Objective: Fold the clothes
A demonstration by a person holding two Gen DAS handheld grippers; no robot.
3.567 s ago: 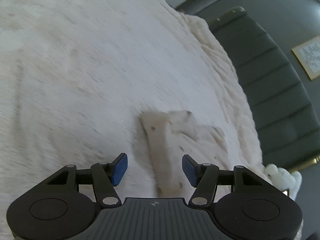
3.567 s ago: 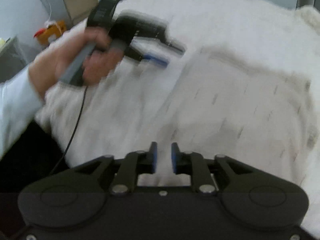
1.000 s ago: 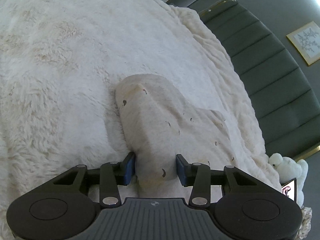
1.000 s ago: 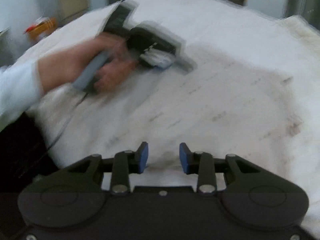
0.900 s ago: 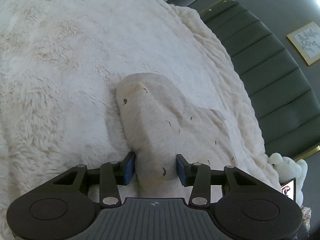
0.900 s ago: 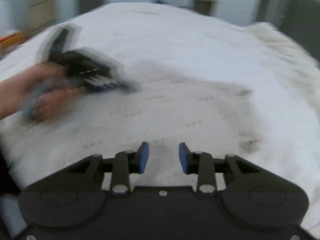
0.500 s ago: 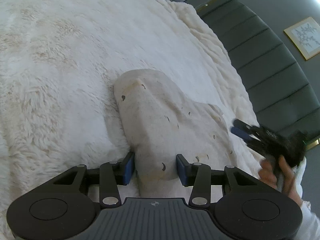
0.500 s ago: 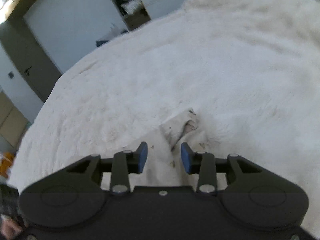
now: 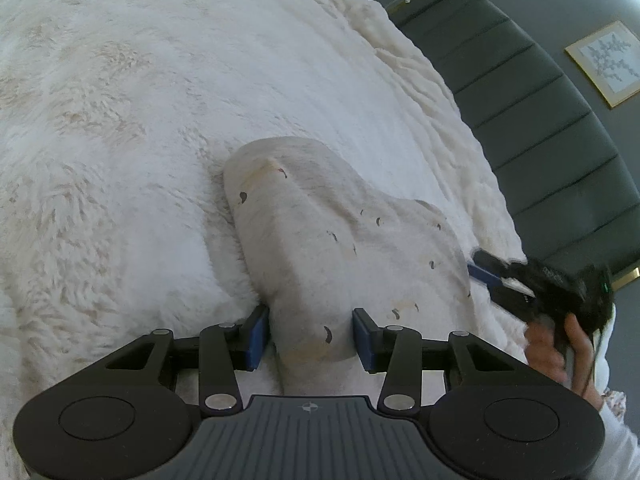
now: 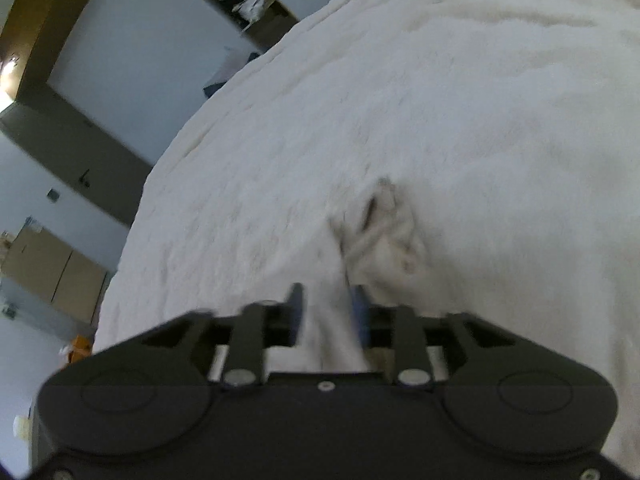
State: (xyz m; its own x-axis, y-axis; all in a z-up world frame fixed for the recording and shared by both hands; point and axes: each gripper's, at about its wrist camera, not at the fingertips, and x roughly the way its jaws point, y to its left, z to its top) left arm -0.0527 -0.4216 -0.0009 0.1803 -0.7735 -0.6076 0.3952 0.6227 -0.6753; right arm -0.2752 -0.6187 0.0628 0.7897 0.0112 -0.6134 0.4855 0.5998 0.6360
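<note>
Garment: cream, dark-flecked, on fluffy bedspread; long axis near-to-far. Near end clamped by left gripper. Right gripper: jaws just opening, cloth between, blurred; contact unclear.

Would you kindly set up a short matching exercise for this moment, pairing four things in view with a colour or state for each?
Column one:
1. garment
2. blanket
3. headboard
4. picture

Column two:
A. dark green, padded in bands
B. gold frame, hangs on the wall
C. pale with small dark marks, lies between the left gripper's pads
D. white and fluffy

Pairs: 1-C, 2-D, 3-A, 4-B
</note>
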